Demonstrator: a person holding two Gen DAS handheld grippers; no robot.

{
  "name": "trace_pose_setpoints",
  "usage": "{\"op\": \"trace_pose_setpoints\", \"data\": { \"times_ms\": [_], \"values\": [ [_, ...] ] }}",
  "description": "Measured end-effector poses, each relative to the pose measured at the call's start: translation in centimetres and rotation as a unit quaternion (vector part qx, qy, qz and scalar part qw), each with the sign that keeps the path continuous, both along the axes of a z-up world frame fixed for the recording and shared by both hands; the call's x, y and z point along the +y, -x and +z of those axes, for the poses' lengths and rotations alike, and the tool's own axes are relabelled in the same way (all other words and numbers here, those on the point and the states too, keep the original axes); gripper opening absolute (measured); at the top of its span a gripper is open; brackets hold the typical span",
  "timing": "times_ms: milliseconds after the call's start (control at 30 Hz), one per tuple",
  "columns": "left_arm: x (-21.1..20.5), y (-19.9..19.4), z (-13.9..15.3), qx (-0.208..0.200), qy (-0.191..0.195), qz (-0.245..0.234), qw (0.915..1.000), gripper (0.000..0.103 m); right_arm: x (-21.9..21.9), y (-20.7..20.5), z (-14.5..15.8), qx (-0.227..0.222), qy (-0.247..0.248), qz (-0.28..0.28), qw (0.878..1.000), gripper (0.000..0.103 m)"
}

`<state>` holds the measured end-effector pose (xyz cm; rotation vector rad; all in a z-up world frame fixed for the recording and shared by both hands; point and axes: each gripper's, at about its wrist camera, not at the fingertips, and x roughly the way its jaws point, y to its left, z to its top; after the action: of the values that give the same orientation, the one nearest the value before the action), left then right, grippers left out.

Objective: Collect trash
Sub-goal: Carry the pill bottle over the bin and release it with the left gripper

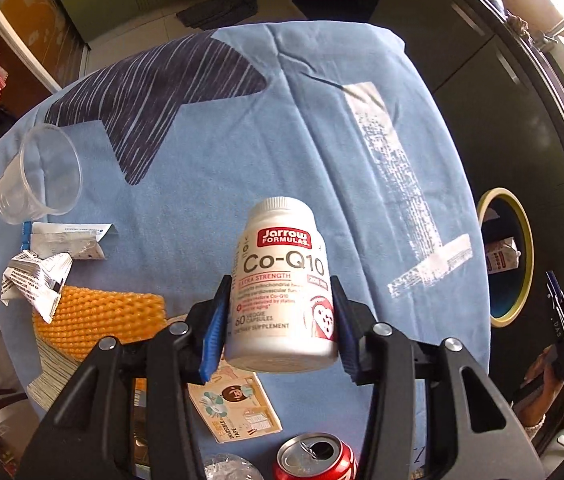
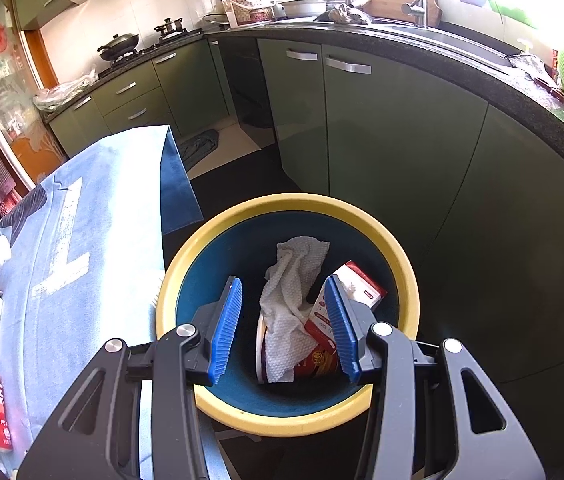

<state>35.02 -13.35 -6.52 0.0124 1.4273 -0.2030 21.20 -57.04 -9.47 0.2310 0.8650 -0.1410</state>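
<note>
Where clamped, bottle (image 1: pixel 282 280) reads Co-Q10, Jarrow Formulas

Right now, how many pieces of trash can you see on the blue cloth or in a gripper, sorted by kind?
Supplement bottle, held in the left gripper: 1
Clear plastic cup, lying on its side: 1
Red soda can: 1
Crumpled wrappers: 2
Orange foam net: 1
Tape packaging card: 1
Total: 7
</note>
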Motion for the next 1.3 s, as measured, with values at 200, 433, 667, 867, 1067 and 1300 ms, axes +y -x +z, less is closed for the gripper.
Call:
{"op": "trace_pose_setpoints", "data": {
  "times_ms": [200,433,667,867,1067,1300],
  "values": [
    [-4.2,1.9,1.2,-0.010,0.006,-0.047,0.9988,0.045,-0.4,0.8,0.6,-0.010,-0.003,0.000,1.000,0.044],
    [-13.4,4.6,2.9,-0.022,0.033,-0.138,0.9896,0.045,-1.0,2.7,2.2,-0.032,0.008,-0.008,0.999,0.044],
    [-25.0,6.0,1.7,-0.019,0.045,-0.225,0.9731,0.045,-2.5,5.5,3.7,-0.050,0.015,-0.031,0.998,0.044],
    [-31.7,4.9,-2.3,0.001,0.040,-0.241,0.9698,0.045,-4.4,7.5,4.1,-0.051,0.013,-0.051,0.997,0.044],
    [-35.2,3.1,-4.7,0.010,0.051,-0.227,0.9726,0.057,-5.9,9.4,4.0,-0.043,0.006,-0.069,0.997,0.044],
    [-31.0,5.6,1.2,-0.033,0.100,-0.235,0.9663,0.058,-4.7,10.1,3.5,-0.037,0.000,-0.050,0.998,0.044]
  ]
}}
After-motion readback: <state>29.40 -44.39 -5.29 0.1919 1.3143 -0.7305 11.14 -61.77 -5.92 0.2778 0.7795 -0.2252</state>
